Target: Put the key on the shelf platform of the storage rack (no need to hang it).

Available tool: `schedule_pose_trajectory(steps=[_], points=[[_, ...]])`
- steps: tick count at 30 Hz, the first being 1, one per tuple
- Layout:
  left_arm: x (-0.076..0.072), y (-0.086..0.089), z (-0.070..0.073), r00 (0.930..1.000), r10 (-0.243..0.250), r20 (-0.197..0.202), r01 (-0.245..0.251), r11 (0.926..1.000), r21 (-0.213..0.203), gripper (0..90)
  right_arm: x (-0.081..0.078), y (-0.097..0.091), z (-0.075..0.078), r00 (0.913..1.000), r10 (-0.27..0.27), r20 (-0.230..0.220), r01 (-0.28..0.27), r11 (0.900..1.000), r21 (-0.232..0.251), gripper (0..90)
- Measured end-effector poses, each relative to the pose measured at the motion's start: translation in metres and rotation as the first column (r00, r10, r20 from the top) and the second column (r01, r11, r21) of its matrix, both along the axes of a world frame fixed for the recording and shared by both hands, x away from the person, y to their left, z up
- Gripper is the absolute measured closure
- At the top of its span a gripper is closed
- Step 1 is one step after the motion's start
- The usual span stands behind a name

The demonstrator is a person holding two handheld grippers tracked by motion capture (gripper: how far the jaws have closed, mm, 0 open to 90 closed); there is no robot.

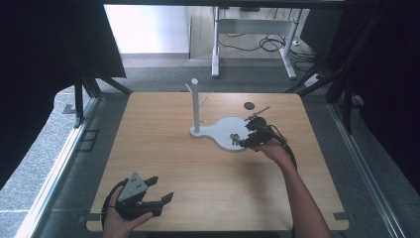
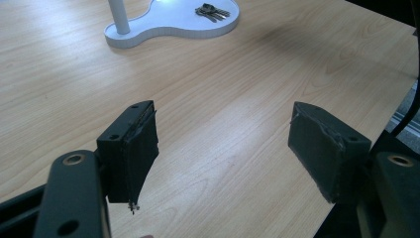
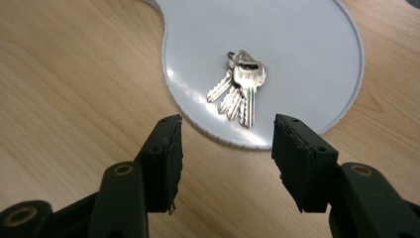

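Keys on tray, both grippers empty.

Bunch of keys (image 3: 238, 89) lies flat in the round dish of the white tray (image 3: 307, 44), ring at the far end, blades fanned toward the right gripper (image 3: 225, 148) (no writing legible on the key heads). Tray also carries a white post (image 1: 195, 104) with pegs at its narrow end. Right gripper hovers just short of the tray rim, jaws spread wide. Left gripper (image 1: 154, 191) sits near the table's (image 1: 163, 144) front-left edge, well apart, jaws wide.
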State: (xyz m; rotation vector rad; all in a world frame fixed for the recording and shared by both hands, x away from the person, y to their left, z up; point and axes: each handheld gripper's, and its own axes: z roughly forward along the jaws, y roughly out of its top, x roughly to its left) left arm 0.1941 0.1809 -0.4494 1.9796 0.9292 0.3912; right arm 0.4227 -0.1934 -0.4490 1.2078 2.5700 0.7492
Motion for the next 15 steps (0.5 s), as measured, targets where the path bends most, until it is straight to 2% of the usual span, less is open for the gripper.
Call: schedule_pose_trajectory(steps=[1,2,3,4,5,6,7,9,10,11,12,13,15], points=[[0.0,0.0,0.0,1.0,0.0,-0.001,0.0,1.0,0.003,27.7,-0.009,-0.007,0.001,1.0,0.005,0.001,-0.005,1.0,0.008,46.4],[0.0,-0.001,-0.001,1.0,-0.001,-0.001,0.001,1.0,0.004,27.7,-0.009,-0.007,0.001,1.0,0.005,0.001,-0.005,1.0,0.008,46.4],[0.0,-0.002,-0.001,1.0,-0.003,-0.003,0.003,1.0,0.006,27.6,-0.018,-0.014,0.002,0.9999,0.0,0.012,0.0,0.9998,0.022,46.4],[0.0,-0.002,-0.002,1.0,-0.003,-0.003,0.003,1.0,0.006,27.6,-0.018,-0.014,0.002,0.9999,0.0,0.012,0.0,0.9998,0.022,46.4],[0.001,-0.003,-0.002,1.0,-0.003,-0.005,0.003,1.0,0.009,27.6,-0.03,-0.023,0.003,0.9997,-0.001,0.025,0.0,0.9994,0.034,46.5],[0.001,-0.003,-0.002,1.0,-0.004,-0.006,0.004,1.0,0.009,27.6,-0.03,-0.023,0.003,0.9997,-0.001,0.025,0.0,0.9994,0.034,46.5],[0.001,-0.004,-0.003,1.0,-0.004,-0.008,0.004,0.9999,0.01,27.6,-0.038,-0.03,0.004,0.9994,-0.003,0.033,0.002,0.9991,0.044,46.5],[0.001,-0.004,-0.003,0.9999,-0.004,-0.009,0.004,0.9999,0.012,27.6,-0.044,-0.033,0.004,0.9993,-0.002,0.036,0.0,0.9989,0.046,46.5],[0.002,-0.004,-0.004,0.9999,-0.004,-0.011,0.004,0.9999,0.014,27.6,-0.054,-0.04,0.004,0.9987,0.0,0.051,-0.003,0.9983,0.058,46.5],[0.002,-0.004,-0.004,0.9999,-0.004,-0.011,0.004,0.9999,0.014,27.6,-0.054,-0.04,0.004,0.9987,0.0,0.051,-0.003,0.9983,0.058,46.5],[0.002,-0.004,-0.004,0.9999,-0.003,-0.011,0.004,0.9999,0.014,27.7,-0.066,-0.048,0.002,0.9984,-0.001,0.056,-0.004,0.9971,0.076,46.5],[0.002,-0.004,-0.004,0.9999,-0.004,-0.011,0.004,0.9999,0.014,27.7,-0.066,-0.048,0.002,0.9984,-0.001,0.056,-0.004,0.9971,0.076,46.5],[0.002,-0.003,-0.004,0.9999,-0.003,-0.011,0.004,0.9999,0.015,27.7,-0.077,-0.054,-0.001,0.9979,-0.008,0.064,0.002,0.9966,0.082,46.5]])
